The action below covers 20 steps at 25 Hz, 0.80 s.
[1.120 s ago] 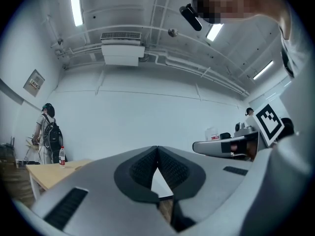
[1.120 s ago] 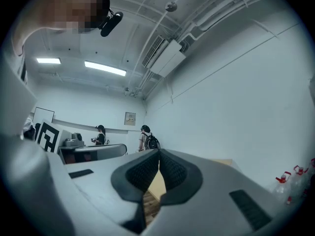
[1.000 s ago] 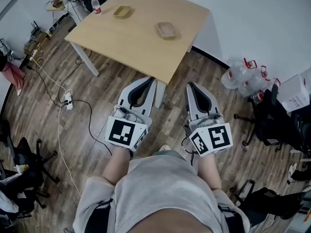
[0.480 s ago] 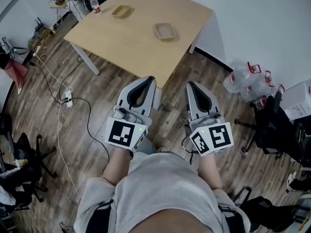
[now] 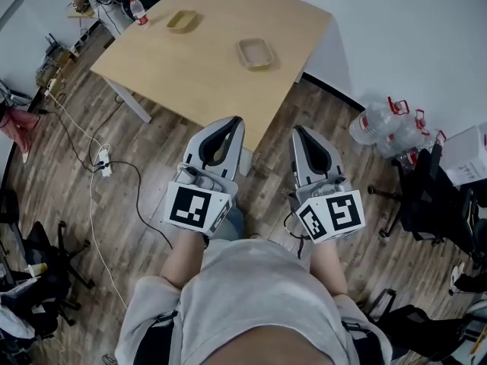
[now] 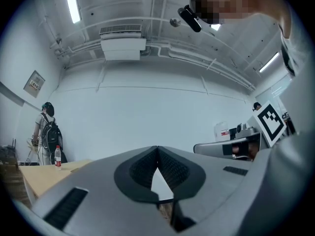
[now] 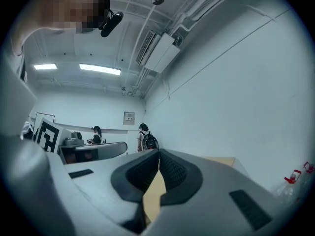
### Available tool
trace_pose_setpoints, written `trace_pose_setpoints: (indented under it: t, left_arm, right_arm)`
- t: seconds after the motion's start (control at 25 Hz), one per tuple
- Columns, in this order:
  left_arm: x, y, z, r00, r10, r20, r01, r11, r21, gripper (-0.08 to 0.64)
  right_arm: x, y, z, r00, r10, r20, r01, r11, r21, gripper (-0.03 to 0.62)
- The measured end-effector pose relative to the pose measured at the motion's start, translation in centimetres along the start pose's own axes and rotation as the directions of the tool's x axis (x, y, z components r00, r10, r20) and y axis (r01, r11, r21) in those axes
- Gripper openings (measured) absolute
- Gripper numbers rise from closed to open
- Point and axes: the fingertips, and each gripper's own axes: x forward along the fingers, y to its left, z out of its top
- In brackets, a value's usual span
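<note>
My left gripper [image 5: 233,122] and right gripper [image 5: 297,131] are held side by side above the wooden floor, just short of the near corner of a light wooden table [image 5: 205,74]. Both are shut, jaws touching, nothing between them. On the table lie a shallow tan tray [image 5: 254,53] in the middle and a second small tray [image 5: 181,20] at the far side, beside a water bottle [image 5: 136,10]. In the left gripper view my shut left gripper [image 6: 157,149] points at a white wall, the bottle [image 6: 57,156] to its left. The right gripper [image 7: 158,154] view shows the table edge beyond the jaws.
Large water jugs [image 5: 386,120] stand on the floor by the wall at the right, with a black office chair [image 5: 426,198] and a white box [image 5: 468,155] near them. Cables and a power strip [image 5: 103,160] trail at the left. A person with a backpack [image 6: 49,136] stands beyond the table.
The head view has drifted, so the table sits a little further left. Both grippers stay shut and side by side; the right gripper's jaws now frame the table instead of floor.
</note>
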Motion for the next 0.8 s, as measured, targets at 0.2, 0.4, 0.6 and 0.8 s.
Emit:
trace_pose_setpoints:
  t: [0.2,0.4,0.6,0.8]
  left_arm:
    - [2.1,3.4,-0.1,1.0,-0.023,0.007,0.023,1.0,0.002,0.014]
    - [4.7,6.7,-0.2,0.998,-0.054,0.016,0.054,0.999,0.002,0.015]
    - [7.0,9.1,-0.4,0.995,-0.096,0.022,0.096,0.995,0.0,0.014]
    - [8.8,11.0,-0.7,0.99,-0.137,0.033,0.137,0.991,-0.006,0.014]
  right_arm:
    - [3.9,-0.1,0.0,1.0,-0.015,0.006,0.015,1.0,-0.006,0.012]
    - [7.7,-0.7,-0.1,0.999,-0.044,0.009,0.044,0.999,-0.012,0.012]
    - [10.7,-1.5,-0.1,0.997,-0.082,0.017,0.082,0.997,-0.014,0.012]
    - [12.9,-2.0,-0.3,0.992,-0.122,0.022,0.122,0.992,-0.015,0.012]
